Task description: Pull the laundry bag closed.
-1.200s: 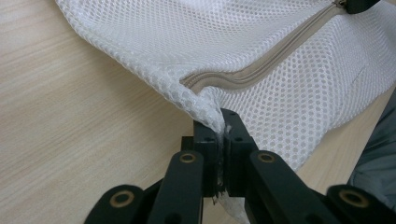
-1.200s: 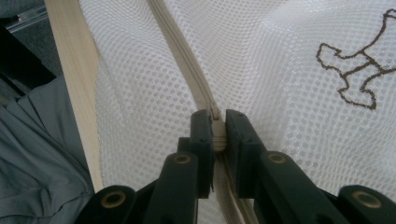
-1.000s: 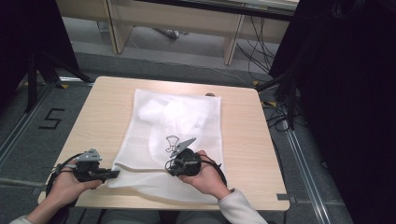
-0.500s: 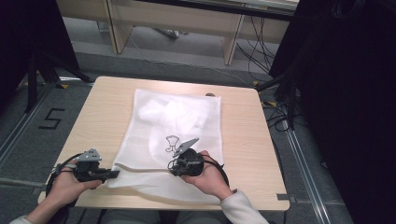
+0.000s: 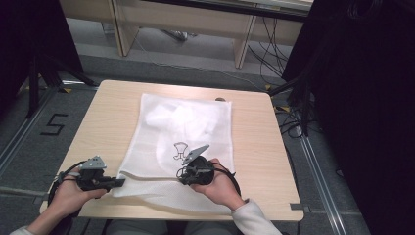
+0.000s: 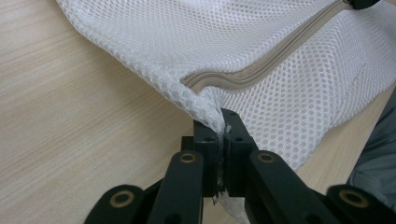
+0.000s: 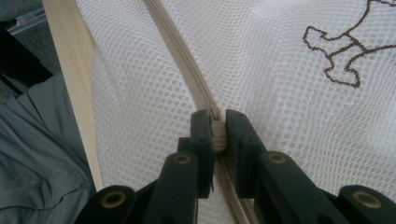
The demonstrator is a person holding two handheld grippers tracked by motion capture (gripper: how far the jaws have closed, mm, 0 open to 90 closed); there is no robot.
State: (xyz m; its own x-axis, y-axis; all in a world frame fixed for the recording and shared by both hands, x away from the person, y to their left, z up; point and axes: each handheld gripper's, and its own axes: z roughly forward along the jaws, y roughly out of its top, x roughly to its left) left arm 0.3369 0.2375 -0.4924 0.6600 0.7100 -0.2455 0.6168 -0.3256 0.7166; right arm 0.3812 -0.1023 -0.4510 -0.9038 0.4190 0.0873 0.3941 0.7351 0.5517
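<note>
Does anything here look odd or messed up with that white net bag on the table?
Nothing damaged or spilled. The mesh bag lies flat on the table; only its near corner puckers where the left gripper pinches it, and the right gripper clamps the zipper pull.

the mesh bag (image 5: 183, 142) is white, a fine honeycomb weave, with a beige zipper (image 7: 182, 60) and a brown outline figure (image 7: 343, 51) stitched on it — the table (image 5: 105, 122) is pale wood grain, both grippers' jaws black.
</note>
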